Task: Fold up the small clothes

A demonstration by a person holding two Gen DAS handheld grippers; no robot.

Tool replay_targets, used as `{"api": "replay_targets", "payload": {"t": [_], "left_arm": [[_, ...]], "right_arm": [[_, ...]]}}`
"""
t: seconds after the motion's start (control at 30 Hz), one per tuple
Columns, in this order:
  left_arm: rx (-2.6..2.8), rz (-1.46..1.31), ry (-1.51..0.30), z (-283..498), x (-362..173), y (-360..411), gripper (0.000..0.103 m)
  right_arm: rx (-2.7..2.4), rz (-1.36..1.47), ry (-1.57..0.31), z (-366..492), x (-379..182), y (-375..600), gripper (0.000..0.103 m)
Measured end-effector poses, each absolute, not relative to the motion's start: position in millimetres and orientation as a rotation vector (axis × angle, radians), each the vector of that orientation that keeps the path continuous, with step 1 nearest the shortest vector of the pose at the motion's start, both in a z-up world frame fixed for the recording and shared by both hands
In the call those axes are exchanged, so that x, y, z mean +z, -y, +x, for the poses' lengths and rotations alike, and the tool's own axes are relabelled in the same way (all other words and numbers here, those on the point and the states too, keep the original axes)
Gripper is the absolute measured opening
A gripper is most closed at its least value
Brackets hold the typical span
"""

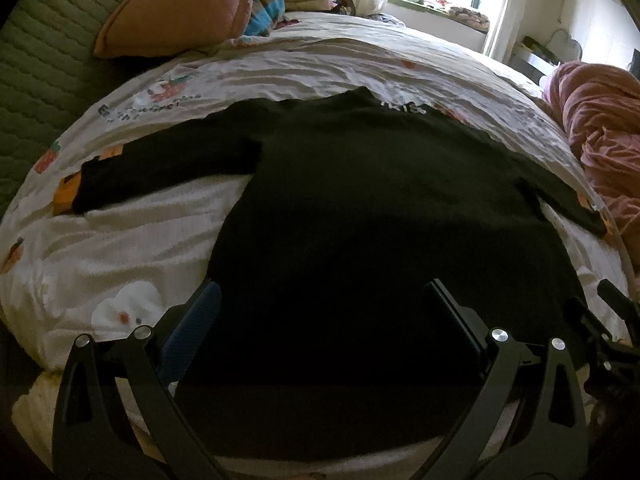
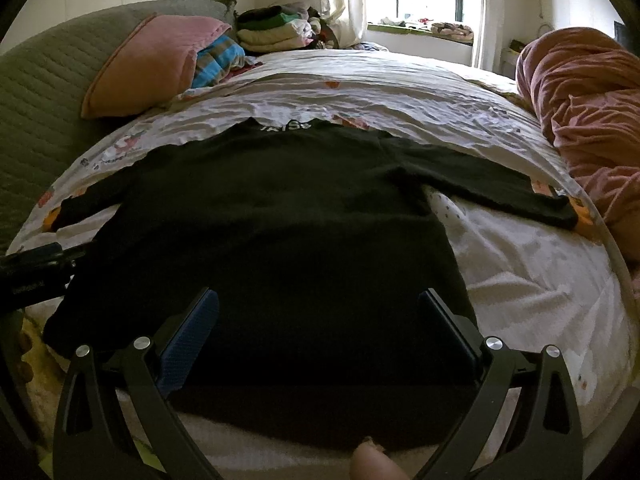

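Sweater (image 1: 360, 184), black, long-sleeved, flat on bed w/ both sleeves spread.

Left tongs (image 1: 320, 300) and right tongs (image 2: 318, 308) gape wide, seemingly empty.

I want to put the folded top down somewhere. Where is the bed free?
Free: the sheet between the black top's collar and the window side. Crowded: pink pillow and clothes stack at far left, pink blanket at right.
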State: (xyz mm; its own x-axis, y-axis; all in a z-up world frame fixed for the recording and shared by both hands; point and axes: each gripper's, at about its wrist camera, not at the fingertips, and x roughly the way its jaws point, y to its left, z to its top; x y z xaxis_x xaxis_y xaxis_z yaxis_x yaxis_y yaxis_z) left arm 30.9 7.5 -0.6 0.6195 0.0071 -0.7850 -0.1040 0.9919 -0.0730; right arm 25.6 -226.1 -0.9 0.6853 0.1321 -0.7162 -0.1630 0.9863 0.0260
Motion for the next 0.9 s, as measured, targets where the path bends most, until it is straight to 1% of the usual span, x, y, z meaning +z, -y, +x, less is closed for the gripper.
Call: {"api": "replay_targets", "payload": {"t": [0.6, 0.9], "left_arm": [[0.063, -0.15, -0.865, 82, 21, -11, 0.095], [0.048, -0.151, -0.865, 124, 30, -6, 0.095]], "right_arm": [[0.164, 0.012, -0.791, 88, 10, 237, 0.099], [0.097, 0.077, -0.827, 127, 8, 266, 0.099]]}}
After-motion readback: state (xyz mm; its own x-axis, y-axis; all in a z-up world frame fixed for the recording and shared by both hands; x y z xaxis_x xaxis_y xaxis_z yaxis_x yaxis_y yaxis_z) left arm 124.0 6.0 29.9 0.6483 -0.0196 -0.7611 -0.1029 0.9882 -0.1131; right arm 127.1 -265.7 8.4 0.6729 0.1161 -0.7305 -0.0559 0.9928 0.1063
